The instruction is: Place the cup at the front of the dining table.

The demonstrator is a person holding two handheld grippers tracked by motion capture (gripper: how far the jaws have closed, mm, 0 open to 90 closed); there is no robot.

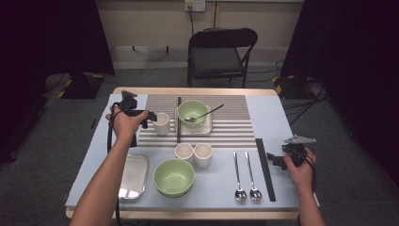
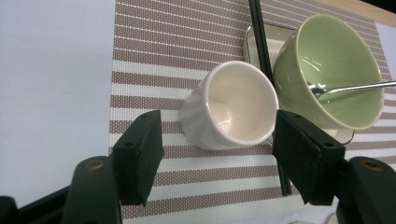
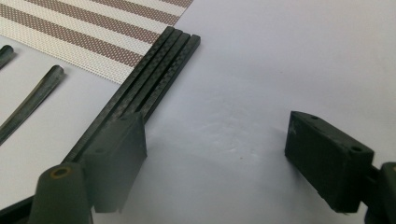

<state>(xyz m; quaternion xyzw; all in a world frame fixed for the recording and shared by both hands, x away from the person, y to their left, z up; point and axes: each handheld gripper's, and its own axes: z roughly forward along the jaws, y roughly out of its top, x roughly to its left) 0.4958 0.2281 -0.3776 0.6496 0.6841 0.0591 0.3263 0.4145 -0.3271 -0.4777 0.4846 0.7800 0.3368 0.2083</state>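
A white cup (image 1: 161, 123) stands on the left part of the striped placemat (image 1: 230, 129). My left gripper (image 1: 147, 116) is level with it from the left, and in the left gripper view the cup (image 2: 233, 109) sits between the tips of my open left gripper (image 2: 219, 149), with a gap on each side. Beside the cup a green bowl (image 2: 334, 70) holds a spoon (image 2: 359, 86). At the table's right side my right gripper (image 1: 276, 160) is open over bare table (image 3: 243, 93), with black chopsticks (image 3: 154, 79) along its left jaw.
Near the front edge lie a metal tray (image 1: 133, 176), a second green bowl (image 1: 174, 176), two white cups (image 1: 194, 153) and two spoons (image 1: 245, 174). A black chopstick (image 1: 178, 120) lies on the placemat. A folding chair (image 1: 219, 54) stands behind the table.
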